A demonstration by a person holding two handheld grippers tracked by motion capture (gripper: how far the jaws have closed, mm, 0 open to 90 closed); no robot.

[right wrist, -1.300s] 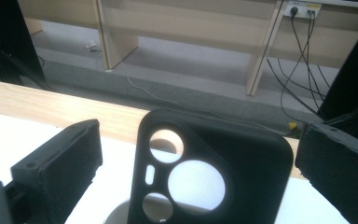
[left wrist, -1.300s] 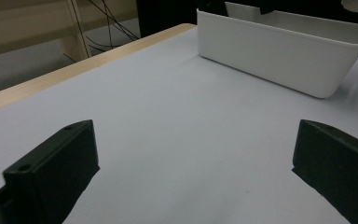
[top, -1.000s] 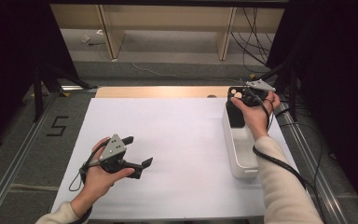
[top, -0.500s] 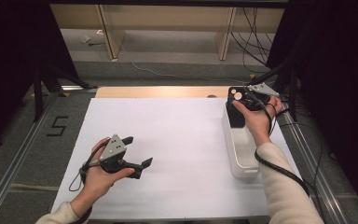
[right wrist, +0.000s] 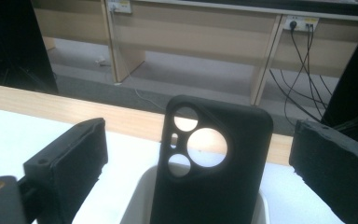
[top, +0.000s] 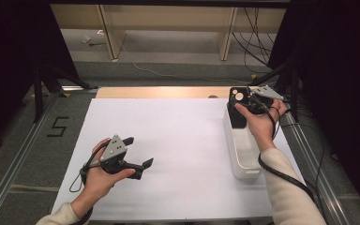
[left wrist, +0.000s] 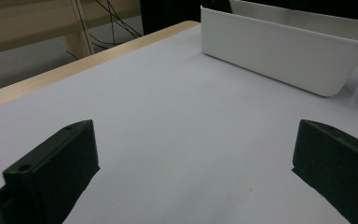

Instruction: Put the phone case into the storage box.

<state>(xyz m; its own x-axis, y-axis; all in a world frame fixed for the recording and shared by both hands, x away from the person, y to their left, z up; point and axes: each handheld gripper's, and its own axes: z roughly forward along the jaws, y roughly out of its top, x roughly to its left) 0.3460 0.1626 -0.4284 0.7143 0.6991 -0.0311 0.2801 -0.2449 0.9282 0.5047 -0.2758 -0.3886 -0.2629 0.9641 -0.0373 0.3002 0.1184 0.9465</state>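
Note:
A black phone case (top: 237, 107) with round camera cut-outs stands upright at the far end of a white bin (top: 245, 165) on the table's right side. My right gripper (top: 245, 104) hovers beside that end of the bin. In the right gripper view the phone case (right wrist: 212, 177) rises from the bin (right wrist: 137, 203) between the wide-apart jaws of the right gripper (right wrist: 196, 161), touching neither. My left gripper (top: 139, 151) rests low over the white table near the front left. It stands open with nothing between its jaws, as the left gripper (left wrist: 196, 177) view shows.
A white sheet (top: 178, 140) covers the table, with a wooden strip (top: 159, 92) along its far edge. The bin (left wrist: 284, 51) lies ahead of the left gripper. Shelving legs and cables stand on the floor beyond the table. Metal rails (top: 9, 173) run along both sides.
My right hand has shifted very slightly by the far end of the bin. The left gripper has not moved.

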